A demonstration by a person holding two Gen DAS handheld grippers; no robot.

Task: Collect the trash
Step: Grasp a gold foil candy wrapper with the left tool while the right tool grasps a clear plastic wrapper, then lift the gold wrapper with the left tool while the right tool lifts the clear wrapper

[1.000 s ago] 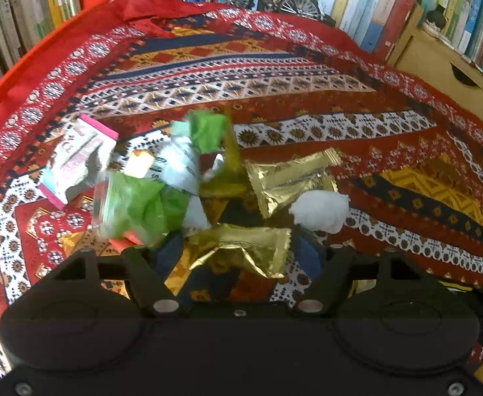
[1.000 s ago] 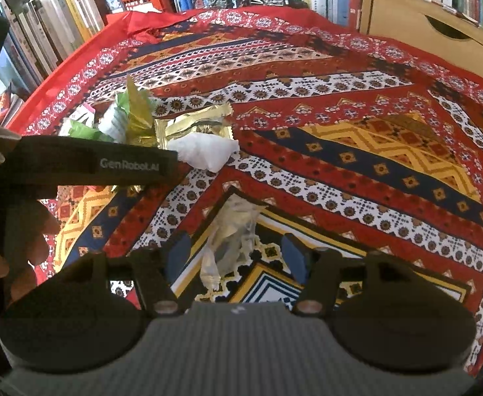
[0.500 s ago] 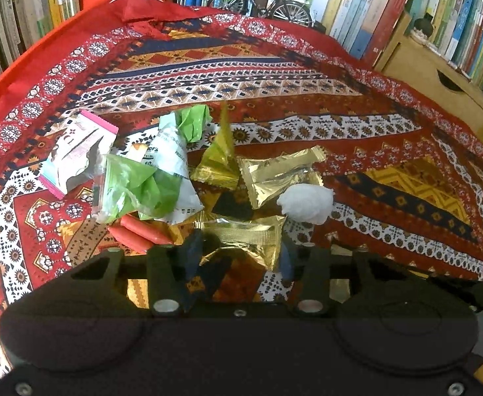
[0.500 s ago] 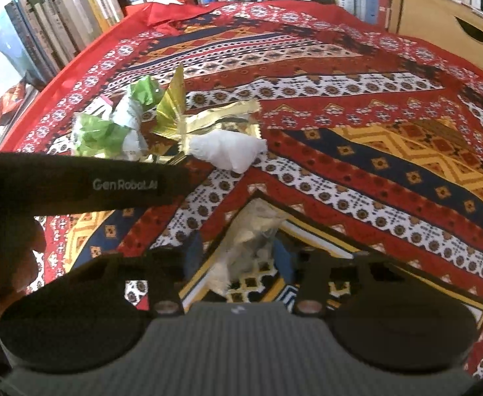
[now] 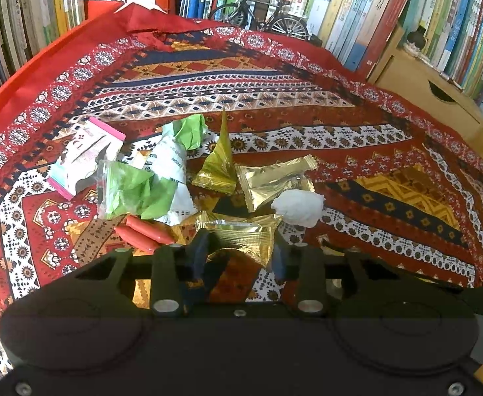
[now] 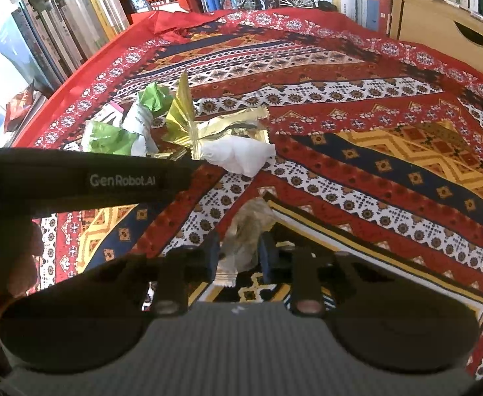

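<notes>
**Both grippers closing on wrappers at once**

So a second ago both my jaws stood wide over the patterned cloth [image 5: 356, 138]; now they're both closing. My left gripper [image 5: 239, 252] has a gold foil wrapper [image 5: 241, 234] between its fingers, and the near edge of it looks lifted off the cloth a bit, so I'd say the pads have it. My right gripper [image 6: 239, 252] is closing on a clear crinkly wrapper [image 6: 248, 231], which now stands up between the fingers instead of lying flat like before. That reads as two pieces picked at the same time, which is good news for the cleanup.

The rest of the trash sits in a pile just past my left fingers: green plastic [image 5: 132, 191], a pink-edged packet [image 5: 83, 155], a white wad of tissue [image 5: 299, 206], another gold packet [image 5: 274, 178], two red sticks [image 5: 142, 232].

What I can't make out: no bin or bag in either view, so no clue where this stuff goes. The gripper bodies hide the cloth right under me, and in the right view the left gripper's black body covers part of the pile. The clear wrapper is blurry too, so I can't tell how firm that pinch is.
</notes>
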